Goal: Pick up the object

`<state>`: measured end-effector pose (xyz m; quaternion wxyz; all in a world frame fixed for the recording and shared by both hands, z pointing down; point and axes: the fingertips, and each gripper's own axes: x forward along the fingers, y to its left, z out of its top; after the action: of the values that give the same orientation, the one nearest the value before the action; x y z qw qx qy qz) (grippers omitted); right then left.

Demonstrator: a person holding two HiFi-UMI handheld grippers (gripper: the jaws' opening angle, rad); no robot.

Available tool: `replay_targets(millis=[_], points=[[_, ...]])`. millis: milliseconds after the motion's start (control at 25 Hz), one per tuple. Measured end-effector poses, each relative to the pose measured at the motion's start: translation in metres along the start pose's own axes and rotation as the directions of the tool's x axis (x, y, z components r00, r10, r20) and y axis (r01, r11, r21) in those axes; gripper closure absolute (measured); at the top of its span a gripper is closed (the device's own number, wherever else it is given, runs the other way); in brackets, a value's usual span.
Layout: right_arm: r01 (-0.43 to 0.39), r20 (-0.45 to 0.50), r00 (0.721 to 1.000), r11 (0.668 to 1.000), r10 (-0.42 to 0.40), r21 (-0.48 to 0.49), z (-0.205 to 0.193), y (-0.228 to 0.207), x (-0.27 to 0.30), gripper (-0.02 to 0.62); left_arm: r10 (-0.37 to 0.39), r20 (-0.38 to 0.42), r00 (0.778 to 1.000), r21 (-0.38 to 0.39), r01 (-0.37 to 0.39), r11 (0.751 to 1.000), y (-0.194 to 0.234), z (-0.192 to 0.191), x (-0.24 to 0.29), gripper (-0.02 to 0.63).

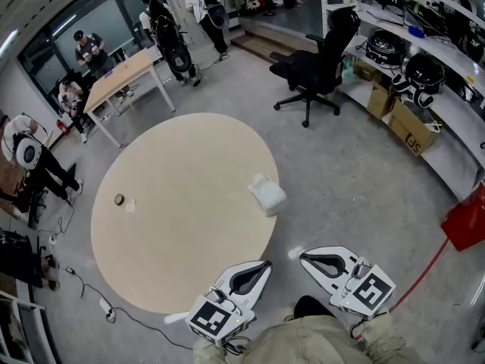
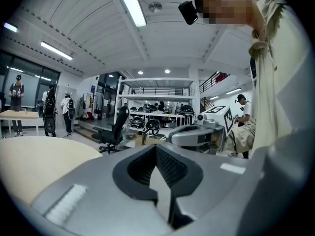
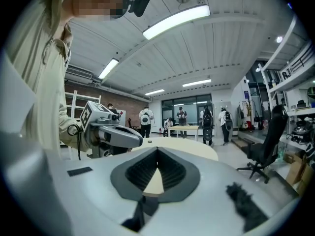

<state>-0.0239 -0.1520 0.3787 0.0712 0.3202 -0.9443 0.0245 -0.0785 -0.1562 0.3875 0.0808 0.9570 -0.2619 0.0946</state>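
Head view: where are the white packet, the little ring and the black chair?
white packet [image 1: 267, 194], head view, its middle.
little ring [image 1: 119, 199], head view, its rim.
black chair [image 1: 303, 68], head view, its seat.

Bright, even light from ceiling tube lamps [image 2: 130, 6]; soft shadows; heavy fisheye bending, dark vignetted corners.

Both my grippers, left gripper [image 1: 265, 265] and right gripper [image 1: 303, 255], are light grey shells with black ribbed pads [image 2: 173, 170]. Each has a white marker cube [image 1: 214, 318] at the end away from the round table [image 1: 182, 196]. I'm wearing a beige long-sleeved top [image 1: 318, 343].
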Motion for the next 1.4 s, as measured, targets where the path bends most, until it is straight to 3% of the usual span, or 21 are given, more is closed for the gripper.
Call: replay_targets(millis=[160, 320, 600, 720, 880, 1040, 1240, 1400], points=[[-0.022, -0.013, 1.000, 1.000, 0.022, 0.015, -0.003, -0.024, 0.016, 0.595, 0.030, -0.007, 1.000, -0.032, -0.030, 0.999, 0.022, 0.001, 0.011, 0.601], [-0.059, -0.026, 0.998, 0.998, 0.060, 0.033, -0.007, -0.058, 0.035, 0.595, 0.050, 0.015, 0.999, -0.003, -0.050, 0.999, 0.049, 0.001, 0.033, 0.601], [-0.094, -0.109, 0.989, 0.994, 0.100, 0.056, -0.029, -0.117, 0.065, 0.595, 0.126, -0.001, 0.992, -0.069, -0.126, 0.990, 0.085, 0.014, 0.065, 0.601], [-0.111, -0.171, 0.977, 0.990, 0.124, 0.083, -0.053, -0.132, 0.076, 0.595, 0.139, 0.008, 0.990, -0.048, -0.138, 0.989, 0.096, 0.012, 0.072, 0.601], [-0.173, -0.289, 0.937, 0.979, 0.197, 0.108, -0.096, -0.147, 0.093, 0.594, 0.197, -0.008, 0.980, -0.098, -0.196, 0.976, 0.109, 0.015, 0.082, 0.601], [-0.217, -0.380, 0.892, 0.970, 0.244, 0.113, -0.136, -0.157, 0.110, 0.489, 0.211, -0.033, 0.977, -0.116, -0.214, 0.970, 0.115, 0.007, 0.092, 0.601], [-0.223, -0.383, 0.886, 0.964, 0.262, 0.143, -0.160, -0.174, 0.141, 0.318, 0.218, -0.083, 0.973, -0.161, -0.229, 0.960, 0.124, -0.008, 0.100, 0.601], [-0.242, -0.378, 0.872, 0.946, 0.310, 0.216, -0.180, -0.174, 0.166, 0.258, 0.208, -0.119, 0.971, -0.195, -0.229, 0.954, 0.133, -0.018, 0.100, 0.601]])
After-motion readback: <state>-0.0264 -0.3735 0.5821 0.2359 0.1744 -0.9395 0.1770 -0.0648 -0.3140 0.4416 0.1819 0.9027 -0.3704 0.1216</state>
